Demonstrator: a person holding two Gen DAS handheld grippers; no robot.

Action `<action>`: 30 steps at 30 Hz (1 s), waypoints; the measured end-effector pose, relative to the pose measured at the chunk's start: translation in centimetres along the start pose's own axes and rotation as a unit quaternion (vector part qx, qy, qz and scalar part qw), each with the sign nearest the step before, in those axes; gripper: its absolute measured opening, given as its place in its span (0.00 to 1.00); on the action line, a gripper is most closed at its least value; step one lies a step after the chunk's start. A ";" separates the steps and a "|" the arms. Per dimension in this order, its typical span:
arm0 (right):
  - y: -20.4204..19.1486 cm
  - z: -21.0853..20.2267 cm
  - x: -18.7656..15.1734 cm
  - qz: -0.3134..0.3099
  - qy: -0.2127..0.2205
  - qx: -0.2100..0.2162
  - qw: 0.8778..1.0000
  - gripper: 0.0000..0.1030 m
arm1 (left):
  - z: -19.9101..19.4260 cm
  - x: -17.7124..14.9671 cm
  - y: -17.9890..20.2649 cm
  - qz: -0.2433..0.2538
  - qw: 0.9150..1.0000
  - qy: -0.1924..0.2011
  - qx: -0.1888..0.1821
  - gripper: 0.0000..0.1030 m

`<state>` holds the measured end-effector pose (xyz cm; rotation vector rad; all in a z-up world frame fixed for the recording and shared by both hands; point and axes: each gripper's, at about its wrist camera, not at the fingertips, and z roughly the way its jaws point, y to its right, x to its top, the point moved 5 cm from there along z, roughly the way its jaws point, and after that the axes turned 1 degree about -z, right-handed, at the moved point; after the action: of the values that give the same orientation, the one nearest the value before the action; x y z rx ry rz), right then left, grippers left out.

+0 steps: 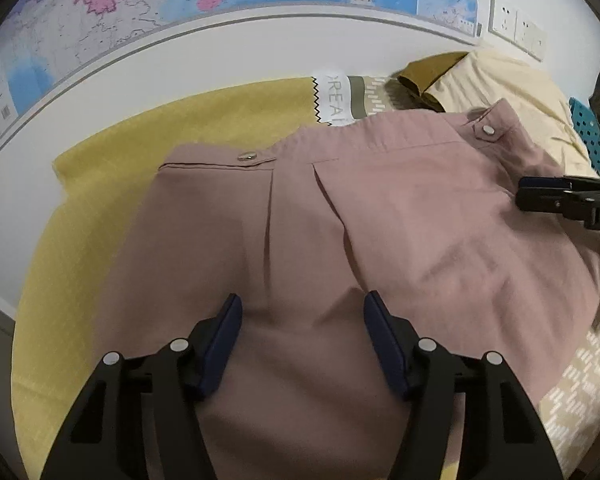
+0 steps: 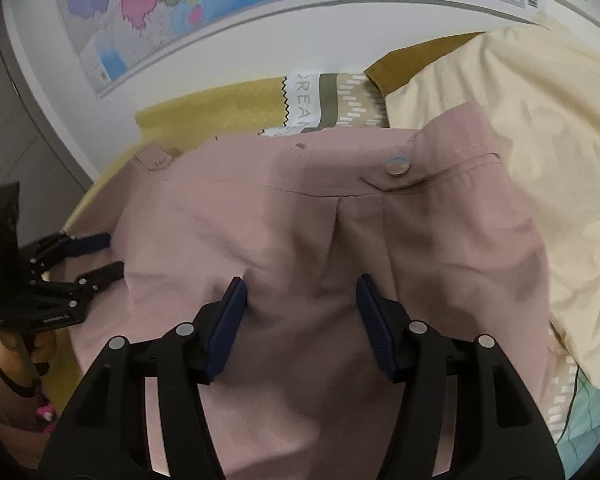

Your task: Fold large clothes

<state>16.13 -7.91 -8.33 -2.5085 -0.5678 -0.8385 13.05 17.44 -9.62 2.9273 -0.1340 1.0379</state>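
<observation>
The pink garment (image 1: pixel 300 240) is spread flat on the yellow bedspread (image 1: pixel 112 152), waistband toward the wall, ready for folding. Both the left tongs (image 1: pixel 302 344) and right tongs (image 2: pixel 300 328) are held open above it, nothing gripped.

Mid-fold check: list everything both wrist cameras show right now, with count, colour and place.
pink garment: one, dusty pink, spread across the bed under both grippers
snap buttons: two, metallic, on tabs near the garment's far edge
yellow sheet: one, mustard yellow, under the garment on the left
cream cloth: one, pale cream, heaped on the right
patterned bedding: one, beige and white with lettering, beyond the garment
olive cloth: one, olive brown, beside the cream cloth
map: one, multicoloured, on the wall
wall sockets: two white plates, upper right
left gripper: black, blue pads, open over the garment
right gripper: same, open over the garment
</observation>
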 end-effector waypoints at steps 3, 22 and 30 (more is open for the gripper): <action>0.6 -2.0 0.3 0.015 0.017 0.017 1.000 0.62 | -2.1 0.3 -1.4 -0.028 0.999 0.027 -0.012 0.66; 8.2 -11.0 -6.6 0.149 0.045 0.032 0.987 0.76 | -5.2 -7.7 -8.9 -0.198 0.978 -0.011 -0.064 0.73; 10.1 -9.6 -9.5 0.218 -0.006 0.076 0.973 0.81 | -5.8 -9.5 -7.2 -0.204 0.969 -0.029 -0.135 0.74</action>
<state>9.81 -23.48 -10.12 -2.3651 -0.0682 -0.5875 2.74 25.65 -11.12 2.5834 0.2909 0.7979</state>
